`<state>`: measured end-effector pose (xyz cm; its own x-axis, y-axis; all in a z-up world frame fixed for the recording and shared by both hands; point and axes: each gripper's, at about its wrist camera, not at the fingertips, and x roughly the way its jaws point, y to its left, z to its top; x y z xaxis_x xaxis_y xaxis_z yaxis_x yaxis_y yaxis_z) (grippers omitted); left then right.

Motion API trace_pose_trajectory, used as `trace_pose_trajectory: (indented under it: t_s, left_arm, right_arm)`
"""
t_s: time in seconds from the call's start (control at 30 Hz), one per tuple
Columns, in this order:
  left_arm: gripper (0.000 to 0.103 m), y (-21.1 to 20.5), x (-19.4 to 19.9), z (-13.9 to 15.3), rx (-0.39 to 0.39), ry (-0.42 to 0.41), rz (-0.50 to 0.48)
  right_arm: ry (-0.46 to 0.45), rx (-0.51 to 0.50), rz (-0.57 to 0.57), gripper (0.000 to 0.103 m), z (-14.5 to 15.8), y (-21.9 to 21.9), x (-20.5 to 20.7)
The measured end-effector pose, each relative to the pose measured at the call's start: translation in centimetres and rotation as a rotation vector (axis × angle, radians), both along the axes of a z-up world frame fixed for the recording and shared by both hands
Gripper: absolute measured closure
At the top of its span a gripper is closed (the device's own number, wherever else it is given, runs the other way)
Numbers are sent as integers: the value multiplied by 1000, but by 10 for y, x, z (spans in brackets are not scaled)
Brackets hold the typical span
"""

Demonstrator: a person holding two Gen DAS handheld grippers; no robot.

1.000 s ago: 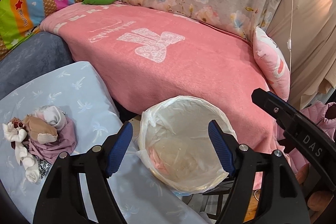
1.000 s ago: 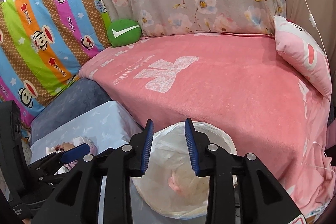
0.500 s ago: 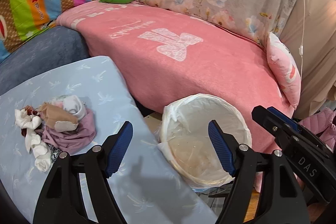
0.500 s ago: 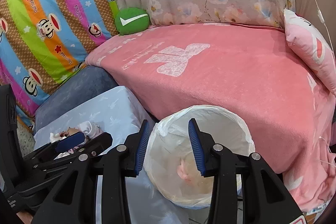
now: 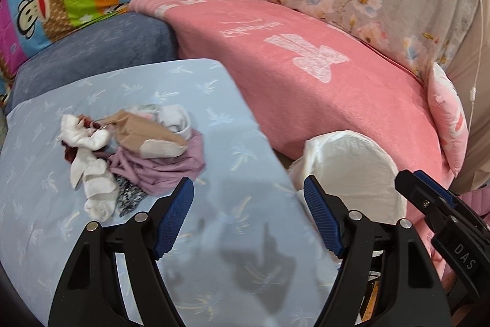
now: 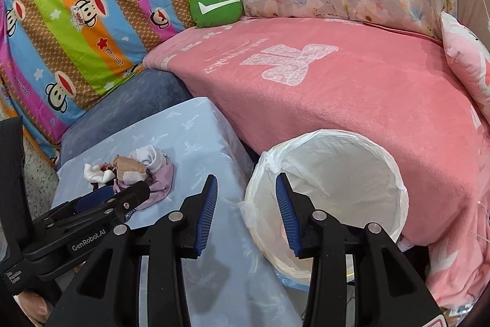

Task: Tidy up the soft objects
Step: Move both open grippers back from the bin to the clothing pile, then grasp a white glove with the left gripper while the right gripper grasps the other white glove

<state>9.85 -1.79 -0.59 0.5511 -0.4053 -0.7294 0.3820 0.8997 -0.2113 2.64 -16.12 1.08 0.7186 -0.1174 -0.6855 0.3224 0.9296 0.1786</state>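
Right wrist: lined basket (image 6: 395, 173), contents seemingly hidden behind tool (image 6: 246, 213).

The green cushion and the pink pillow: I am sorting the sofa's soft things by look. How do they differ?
The green cushion is round and green with a white tick mark; the pink pillow is pink and white, longer, with a corner showing. The green cushion sits in the back corner by the striped monkey-print cover; the pink pillow leans at the far right end. Both rest on the pink blanket.
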Motion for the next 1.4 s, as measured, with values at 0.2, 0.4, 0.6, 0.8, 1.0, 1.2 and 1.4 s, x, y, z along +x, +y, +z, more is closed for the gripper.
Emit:
trace_pose_trajectory:
  t_s: [0.2,0.4,0.6,0.8,1.0,1.2,1.4]
  left_arm:
    - [32,32,7,-10,-8,34,80]
    - [26,66,11,-20,-3,49,151]
    - [25,99,23,-38,-5,98,225]
    - [25,125,40,-50,-41,142,287]
    - [27,137,59,-62,-74,185,306]
    - [56,142,73,-75,-117,246,294]
    - [98,152,71,-78,-144,264,256]
  right_arm:
    - [24,-1,39,63,-8,20,8]
    - [48,-7,87,63,-16,41,18]
    - [68,-7,128,63,-23,62,30]
    - [92,-10,169,63,-31,84,43]
    - [108,-14,202,63,-38,103,56]
    - [122,-18,222,63,-42,117,70]
    - [128,-23,248,63,-44,131,82]
